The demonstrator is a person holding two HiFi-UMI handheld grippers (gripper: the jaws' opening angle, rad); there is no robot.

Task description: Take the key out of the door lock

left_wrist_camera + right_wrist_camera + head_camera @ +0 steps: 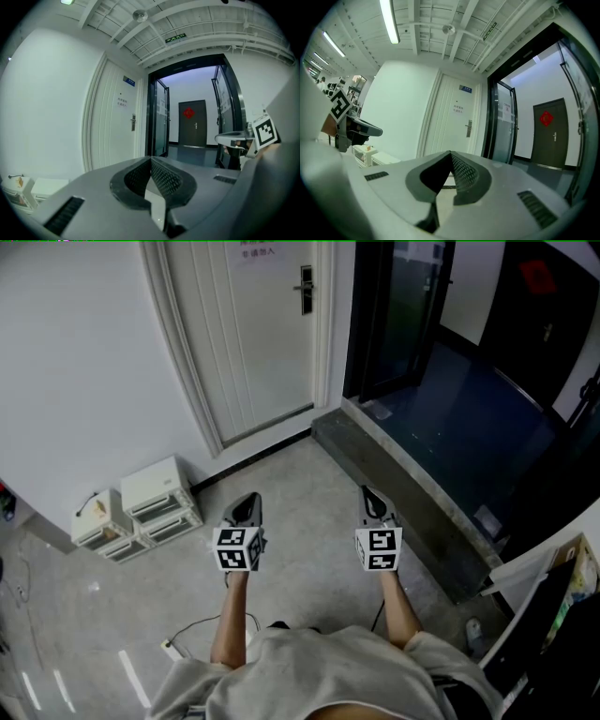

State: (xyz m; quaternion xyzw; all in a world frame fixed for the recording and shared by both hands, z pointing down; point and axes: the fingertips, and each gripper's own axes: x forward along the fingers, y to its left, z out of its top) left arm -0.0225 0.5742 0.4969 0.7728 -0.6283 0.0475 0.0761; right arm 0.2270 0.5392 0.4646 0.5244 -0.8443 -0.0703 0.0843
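The white door (pixel 253 334) stands closed at the far side of the floor, with a dark lock plate and handle (pixel 306 289) near its right edge. That lock plate also shows in the left gripper view (pixel 133 122) and in the right gripper view (pixel 468 128). A key is too small to make out. My left gripper (pixel 248 499) and right gripper (pixel 367 491) are held side by side in front of the person, well short of the door. Both point toward it. Both pairs of jaws meet at their tips, left gripper (pixel 151 159) and right gripper (pixel 450 153), with nothing between them.
White drawer boxes (pixel 159 498) and a smaller box (pixel 98 517) sit against the left wall. A grey stone step (pixel 403 488) runs along the right before a dark glass doorway (pixel 394 315). A power strip and cable (pixel 173 648) lie on the floor near the person's feet.
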